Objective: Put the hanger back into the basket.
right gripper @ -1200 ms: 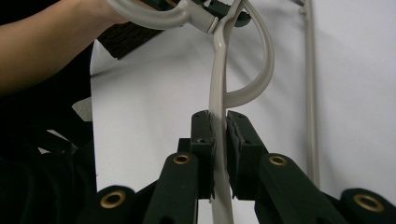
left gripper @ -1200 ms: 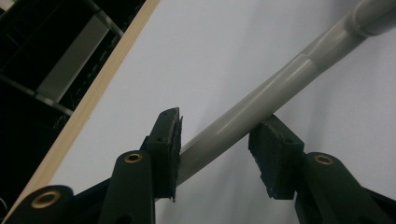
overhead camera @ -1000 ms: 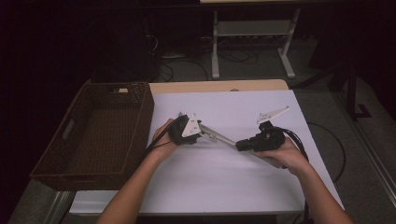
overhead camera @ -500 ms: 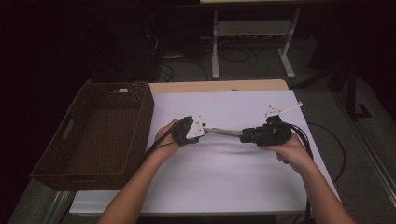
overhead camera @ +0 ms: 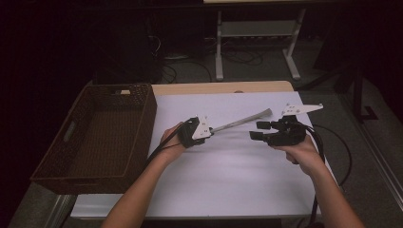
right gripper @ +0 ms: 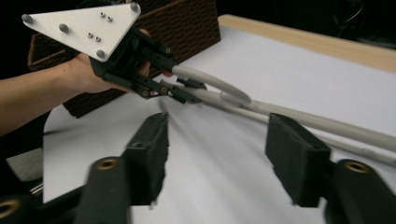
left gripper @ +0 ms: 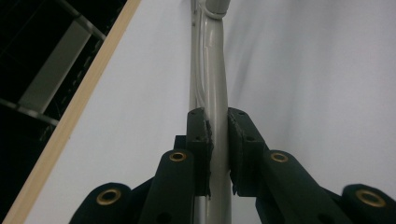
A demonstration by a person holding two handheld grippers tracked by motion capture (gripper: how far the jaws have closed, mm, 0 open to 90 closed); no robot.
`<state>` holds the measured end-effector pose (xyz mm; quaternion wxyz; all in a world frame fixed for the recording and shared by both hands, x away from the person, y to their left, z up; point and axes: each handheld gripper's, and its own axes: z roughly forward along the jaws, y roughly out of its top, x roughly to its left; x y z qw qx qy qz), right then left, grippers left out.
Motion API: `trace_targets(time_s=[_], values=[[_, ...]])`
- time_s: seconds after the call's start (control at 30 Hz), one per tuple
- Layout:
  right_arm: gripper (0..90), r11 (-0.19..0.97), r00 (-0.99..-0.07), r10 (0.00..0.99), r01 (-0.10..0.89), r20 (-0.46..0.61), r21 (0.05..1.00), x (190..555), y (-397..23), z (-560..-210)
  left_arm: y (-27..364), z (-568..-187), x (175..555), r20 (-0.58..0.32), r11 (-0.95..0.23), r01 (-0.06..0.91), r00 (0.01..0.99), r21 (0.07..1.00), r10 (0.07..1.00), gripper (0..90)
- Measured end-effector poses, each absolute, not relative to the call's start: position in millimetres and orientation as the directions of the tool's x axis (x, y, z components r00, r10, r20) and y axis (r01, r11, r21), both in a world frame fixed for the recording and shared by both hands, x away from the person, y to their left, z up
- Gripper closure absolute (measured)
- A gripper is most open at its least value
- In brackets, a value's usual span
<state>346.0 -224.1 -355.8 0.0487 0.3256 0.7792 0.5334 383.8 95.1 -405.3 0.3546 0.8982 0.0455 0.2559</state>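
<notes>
Left gripper (left gripper: 217, 135) clamps one grey tool (left gripper: 212, 88); right gripper (right gripper: 217, 154) fingers just spread, empty.

This looks like a lab or test room set up for recording, not a home. A wooden desk (overhead camera: 223, 88) is covered with a plain white sheet (overhead camera: 228, 175) and stands in a dark room. Behind it, loose cables (overhead camera: 242, 57) lie on a grey floor (overhead camera: 266, 71) around a white metal stand (overhead camera: 256, 29). A brown woven basket (overhead camera: 102, 133) sits at the desk's left edge.
</notes>
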Motion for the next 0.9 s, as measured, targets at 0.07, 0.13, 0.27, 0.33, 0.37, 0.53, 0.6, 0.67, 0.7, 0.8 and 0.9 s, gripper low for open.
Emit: trace_targets(time_s=[0.07, 0.13, 0.27, 0.33, 0.37, 0.53, 0.6, 0.67, 0.7, 0.8, 0.9], values=[[32.0, 0.216, -0.785, 0.564, 0.44, 0.256, 0.872, 345.4, -224.8, -355.2, 95.1, -404.7, 383.3, 0.418, -0.742, -0.087, 0.866, 0.665, 0.273, 80.4], [30.2, 0.213, -0.784, 0.568, 0.437, 0.253, 0.874, 345.1, -224.4, -355.0, 95.1, -404.1, 383.3, 0.413, -0.738, -0.079, 0.866, 0.67, 0.283, 80.4], [28.2, 0.221, -0.785, 0.572, 0.428, 0.24, 0.876, 344.6, -223.2, -355.2, 95.4, -402.5, 384.0, 0.406, -0.739, -0.066, 0.866, 0.67, 0.29, 80.4], [26.2, 0.217, -0.784, 0.574, 0.424, 0.236, 0.879, 344.5, -223.6, -355.0, 95.8, -400.8, 384.5, 0.39, -0.726, -0.052, 0.869, 0.685, 0.306, 80.4], [25.3, 0.214, -0.78, 0.581, 0.424, 0.235, 0.88, 344.4, -224.1, -355.0, 95.9, -399.8, 384.4, 0.385, -0.724, -0.045, 0.868, 0.689, 0.313, 80.4], [18.6, 0.212, -0.77, 0.599, 0.417, 0.22, 0.884, 344.1, -226.5, -355.9, 97.3, -394.0, 384.8, 0.35, -0.704, -0.006, 0.87, 0.711, 0.346, 80.4], [17.5, 0.214, -0.767, 0.607, 0.41, 0.208, 0.887, 343.3, -227.1, -355.5, 97.6, -391.3, 384.6, 0.33, -0.692, 0.017, 0.871, 0.721, 0.365, 80.4], [16.4, 0.213, -0.765, 0.612, 0.406, 0.202, 0.889, 342.1, -227.3, -354.8, 98.6, -388.1, 385.0, 0.306, -0.679, 0.042, 0.871, 0.733, 0.384, 80.4], [16.4, 0.214, -0.763, 0.616, 0.4, 0.195, 0.891, 341.5, -227.4, -354.6, 99.1, -386.4, 385.3, 0.291, -0.67, 0.057, 0.871, 0.74, 0.396, 80.4], [16.4, 0.217, -0.759, 0.627, 0.386, 0.175, 0.896, 339.7, -228.1, -353.8, 101.5, -380.7, 385.4, 0.251, -0.646, 0.101, 0.867, 0.757, 0.43, 80.5], [16.5, 0.215, -0.752, 0.638, 0.379, 0.164, 0.9, 337.9, -229.7, -352.2, 104.9, -373.3, 385.6, 0.204, -0.615, 0.147, 0.862, 0.775, 0.463, 80.6]])
